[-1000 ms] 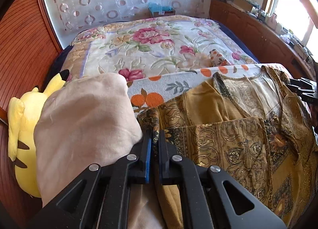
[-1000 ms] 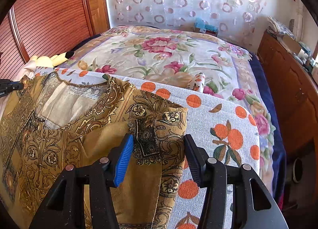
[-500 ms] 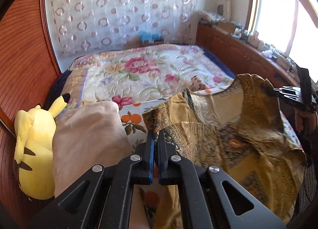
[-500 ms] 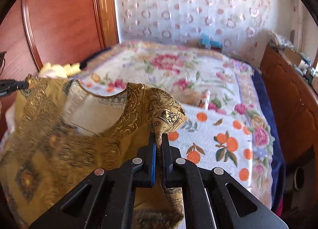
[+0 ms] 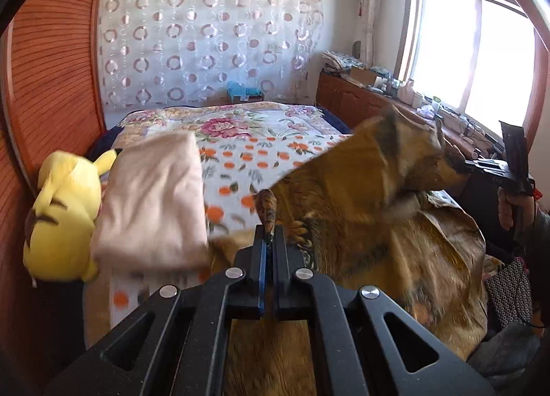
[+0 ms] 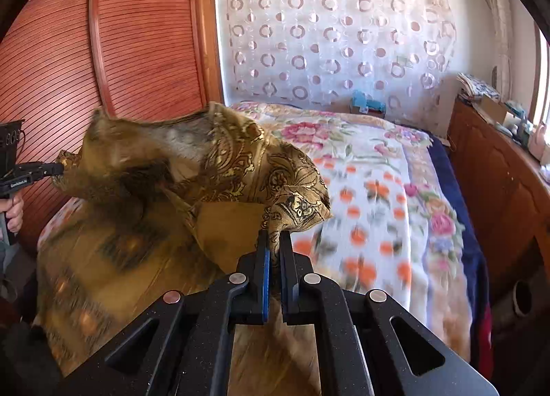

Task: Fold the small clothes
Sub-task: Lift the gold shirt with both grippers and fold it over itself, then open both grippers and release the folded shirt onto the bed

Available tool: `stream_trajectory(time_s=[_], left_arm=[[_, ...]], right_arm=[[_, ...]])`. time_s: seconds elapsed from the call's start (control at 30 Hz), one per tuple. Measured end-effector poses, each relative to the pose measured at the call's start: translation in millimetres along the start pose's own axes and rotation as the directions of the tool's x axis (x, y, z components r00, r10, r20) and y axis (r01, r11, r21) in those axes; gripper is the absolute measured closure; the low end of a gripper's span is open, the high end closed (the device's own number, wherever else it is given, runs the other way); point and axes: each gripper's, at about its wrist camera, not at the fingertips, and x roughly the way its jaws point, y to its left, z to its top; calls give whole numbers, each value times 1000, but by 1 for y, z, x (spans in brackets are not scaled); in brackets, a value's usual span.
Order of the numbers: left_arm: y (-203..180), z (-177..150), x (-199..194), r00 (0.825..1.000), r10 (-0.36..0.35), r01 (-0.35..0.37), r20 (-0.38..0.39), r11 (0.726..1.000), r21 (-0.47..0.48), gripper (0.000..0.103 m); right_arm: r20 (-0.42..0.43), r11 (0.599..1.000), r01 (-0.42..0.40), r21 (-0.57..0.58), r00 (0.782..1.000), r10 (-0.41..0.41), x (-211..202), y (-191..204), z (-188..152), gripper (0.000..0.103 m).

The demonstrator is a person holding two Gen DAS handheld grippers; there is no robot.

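A golden-brown patterned top (image 5: 371,210) hangs lifted above the bed, stretched between both grippers. My left gripper (image 5: 270,234) is shut on one corner of the fabric, which pokes up between its pads. In the right wrist view the same top (image 6: 192,189) billows, and my right gripper (image 6: 274,241) is shut on its other corner. Each gripper shows in the other's view: the right gripper (image 5: 464,167) at the far right, the left gripper (image 6: 56,168) at the far left. A folded beige garment (image 5: 154,200) lies on the left of the bed.
A yellow plush toy (image 5: 62,210) sits beside the beige garment against the wooden wardrobe (image 5: 48,93). An orange-print cloth (image 6: 371,224) covers the floral bedspread (image 5: 233,124). A cluttered wooden cabinet (image 6: 498,169) runs along the window side.
The right gripper went from open around the top's corner to shut on it. Both grippers rose and pulled back, lifting the top off the bed into the air.
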Motion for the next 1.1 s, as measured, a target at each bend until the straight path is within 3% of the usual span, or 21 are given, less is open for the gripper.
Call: stream_trajectory(time_s=[0.1, 0.17, 0.33, 0.57, 0.8, 0.83, 0.9, 0.97, 1.03, 1.1], left_arm=[[0, -37, -18, 1000, -17, 17, 0, 997, -81, 100], [-6, -58, -24, 1000, -6, 5, -14, 997, -83, 100], [-10, -70, -38, 1000, -14, 11, -23, 993, -118, 100], [-12, -66, -82, 1000, 8, -7, 14, 997, -81, 100], [-13, -79, -63, 996, 5, -10, -86, 998, -61, 99], [-15, -80, -61, 995, 11, -16, -100, 998, -53, 99], [-18, -80, -60, 995, 20, -24, -97, 999, -36, 75], [-19, -80, -63, 997, 10, -12, -81, 999, -36, 62], [-19, -77, -66, 997, 10, -12, -72, 999, -36, 57], [-18, -75, -66, 998, 23, -26, -67, 999, -42, 32]], right_arm=[[-16, 1000, -16, 7, 1000, 16, -36, 13, -34, 99], [-35, 1000, -25, 9, 999, 26, -55, 18, -55, 99], [-82, 998, -47, 34, 995, 50, -86, 21, -88, 99], [-67, 998, -46, 31, 997, 49, -134, 25, -83, 99], [-164, 997, -55, 61, 984, 64, -134, 32, -103, 98], [-176, 996, -52, 67, 982, 63, -134, 31, -106, 92], [-177, 997, -38, 73, 983, 50, -138, 28, -106, 90], [-161, 995, -39, 87, 985, 52, -145, 24, -105, 84], [-144, 996, -28, 83, 989, 39, -154, 21, -103, 78], [-136, 997, 9, 77, 991, 1, -147, 18, -98, 77]])
